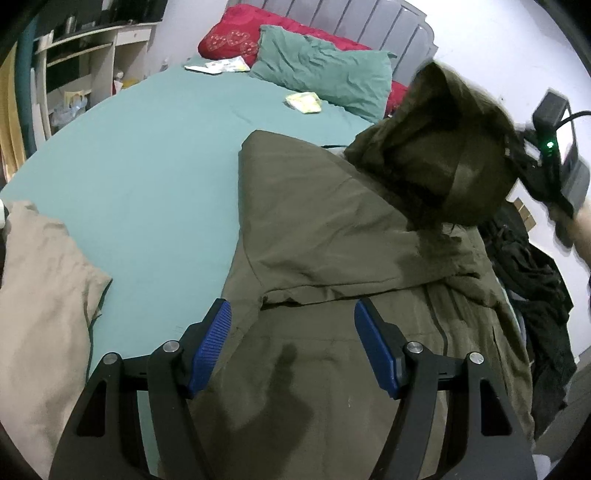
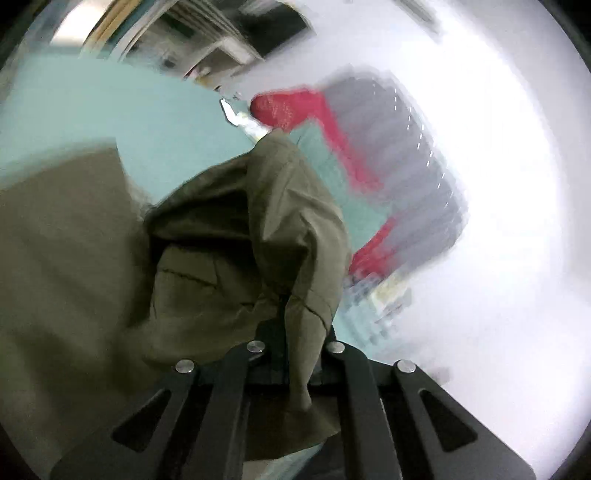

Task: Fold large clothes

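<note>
The olive jacket (image 1: pixel 332 258), spread along the bed's (image 1: pixel 147 166) right edge, is judged soft, bulky and best taken at seams; its hood (image 2: pixel 258 221) is clenched in the right gripper (image 2: pixel 291 332), the left gripper (image 1: pixel 291 347) being released above it.

A teal pillow (image 1: pixel 325 70) leans on a red cushion (image 1: pixel 236 33) by the grey headboard (image 1: pixel 343 18).

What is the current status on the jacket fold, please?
Left hand-held gripper open above olive jacket on bed. Right hand-held gripper shut on lifted jacket fabric. Beige garment and dark clothes flank it.
</note>
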